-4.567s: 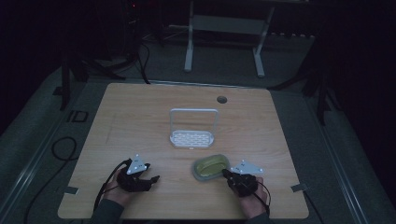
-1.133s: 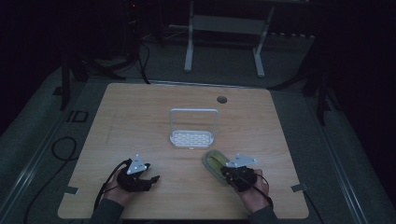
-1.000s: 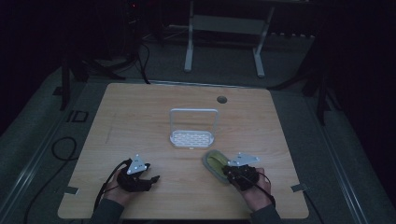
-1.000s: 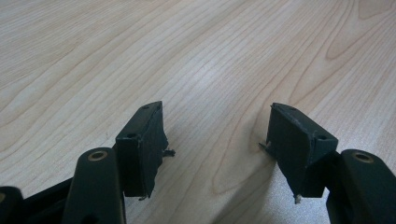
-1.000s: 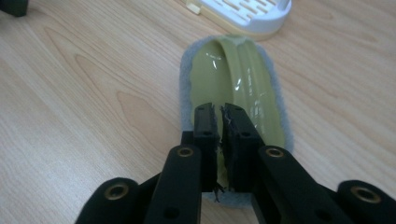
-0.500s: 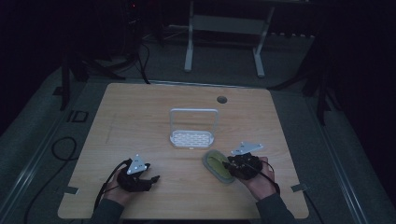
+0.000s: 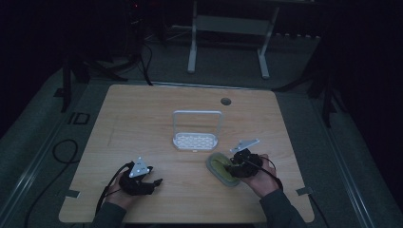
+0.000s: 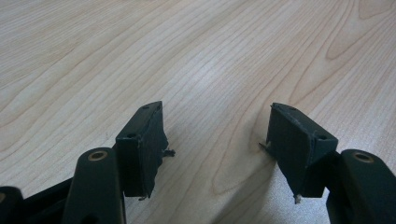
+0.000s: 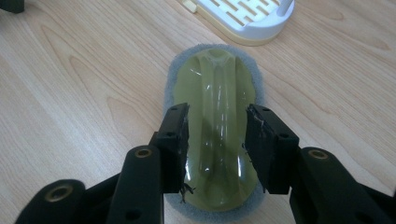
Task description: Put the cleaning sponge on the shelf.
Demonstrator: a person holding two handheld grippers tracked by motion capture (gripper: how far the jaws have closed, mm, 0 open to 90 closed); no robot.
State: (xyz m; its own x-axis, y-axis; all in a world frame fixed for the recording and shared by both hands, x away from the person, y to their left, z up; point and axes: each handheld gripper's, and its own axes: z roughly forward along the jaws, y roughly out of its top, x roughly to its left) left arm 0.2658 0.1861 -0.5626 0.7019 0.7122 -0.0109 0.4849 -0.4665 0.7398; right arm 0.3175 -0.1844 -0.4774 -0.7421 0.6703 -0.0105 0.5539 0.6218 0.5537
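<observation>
— Olive-green and glossy, your scrubbing pad lies flat on the wooden table, with a grey felt rim around it. In the high view you find it in the lower right part of the frame, just below the white rack.

— And my right gripper?

— Its jaws have just been opening. In the right gripper view they stand on both sides of the raised handle ridge of the pad, spread, and I see a thin gap on each side, so the pads do not press on it. The pad rests on the table by itself.

— Is the rack touching the pad?

— In the right gripper view the rack is at the top edge, near the far end of the pad but apart from it.

— What about my left gripper?

— It sits in the lower left of the high view, well apart from the pad. Its jaws are spread wide over bare wood, with nothing between them.
</observation>
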